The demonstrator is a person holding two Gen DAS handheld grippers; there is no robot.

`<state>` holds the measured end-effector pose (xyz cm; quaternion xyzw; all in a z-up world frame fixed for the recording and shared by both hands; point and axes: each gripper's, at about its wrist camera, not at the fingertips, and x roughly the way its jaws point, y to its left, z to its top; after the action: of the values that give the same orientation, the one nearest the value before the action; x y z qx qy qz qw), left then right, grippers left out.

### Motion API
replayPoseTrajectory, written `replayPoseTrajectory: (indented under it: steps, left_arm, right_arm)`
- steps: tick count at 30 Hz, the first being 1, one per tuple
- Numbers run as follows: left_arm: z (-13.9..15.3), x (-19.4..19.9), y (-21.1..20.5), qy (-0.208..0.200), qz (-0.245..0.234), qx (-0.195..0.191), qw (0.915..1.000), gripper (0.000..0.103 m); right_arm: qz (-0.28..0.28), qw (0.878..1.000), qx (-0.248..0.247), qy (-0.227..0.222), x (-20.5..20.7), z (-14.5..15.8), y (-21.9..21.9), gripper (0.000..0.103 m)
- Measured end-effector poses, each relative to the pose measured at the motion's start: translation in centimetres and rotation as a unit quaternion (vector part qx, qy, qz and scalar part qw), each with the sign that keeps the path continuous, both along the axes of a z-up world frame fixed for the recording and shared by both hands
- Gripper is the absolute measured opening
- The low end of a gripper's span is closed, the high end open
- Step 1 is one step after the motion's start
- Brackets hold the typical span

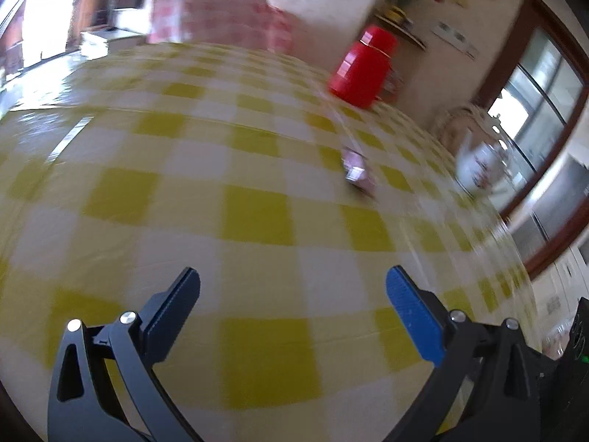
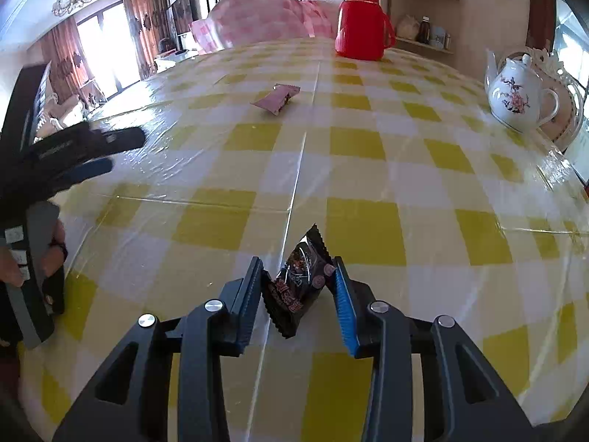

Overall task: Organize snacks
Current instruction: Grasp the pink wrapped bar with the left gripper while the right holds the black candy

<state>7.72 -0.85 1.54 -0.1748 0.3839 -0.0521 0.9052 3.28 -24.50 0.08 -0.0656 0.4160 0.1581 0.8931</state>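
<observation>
1. Yellow-and-white checked table cover (image 2: 368,147) under clear plastic fills both views; the left wrist view is smeared with blur, so edges there are soft.
2. Right gripper (image 2: 299,269): fingers narrow, a dark snack packet (image 2: 300,280) standing tilted between them. The blue pad touches its right side and the left pad sits at its left edge; whether they really pinch it is hard to tell. Print on the wrapper is unreadable.
3. Pink snack packet (image 2: 277,100) lies flat on the cover, well short of the red thermos (image 2: 362,22) and a little left of it. In the left wrist view it is a pinkish smear (image 1: 356,173).
4. Left gripper (image 1: 292,283): fingers wide apart, only bare cover between them. From the right wrist view it shows at the left edge (image 2: 84,151), partly cut off, with a hand (image 2: 22,254) on its grip.
5. White teapot (image 2: 519,92) with a flower print stands right of the thermos near the table edge; blurred in the other view (image 1: 482,169).
6. Pink checked bundle (image 2: 257,11) sits behind the table, left of the thermos; what it is stays unclear.
</observation>
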Motion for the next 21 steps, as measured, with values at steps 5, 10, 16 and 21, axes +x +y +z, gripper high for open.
replayPoseTrajectory:
  steps: [5, 10, 16, 21]
  left_arm:
    - [-0.2, 6.4, -4.6, 0.016, -0.037, 0.023, 0.9989, 0.101]
    - [0.2, 13.2, -8.1, 0.008, -0.027, 0.054, 0.9981, 0.101]
    - [-1.0, 17.8, -9.8, 0.031, -0.048, 0.092, 0.9941, 0.086]
    - [-1.0, 16.2, -9.0, 0.029, -0.089, 0.069, 0.9932, 0.02]
  right_arm:
    - [-0.01, 1.0, 0.007, 0.01, 0.2, -0.2, -0.4, 0.038]
    - [-0.01, 1.0, 0.013, 0.019, 0.4, -0.4, -0.5, 0.037]
    - [-0.006, 1.0, 0.02, 0.021, 0.5, -0.5, -0.6, 0.037]
    - [-0.007, 0.998, 0.052, 0.027, 0.5, -0.4, -1.6, 0.035]
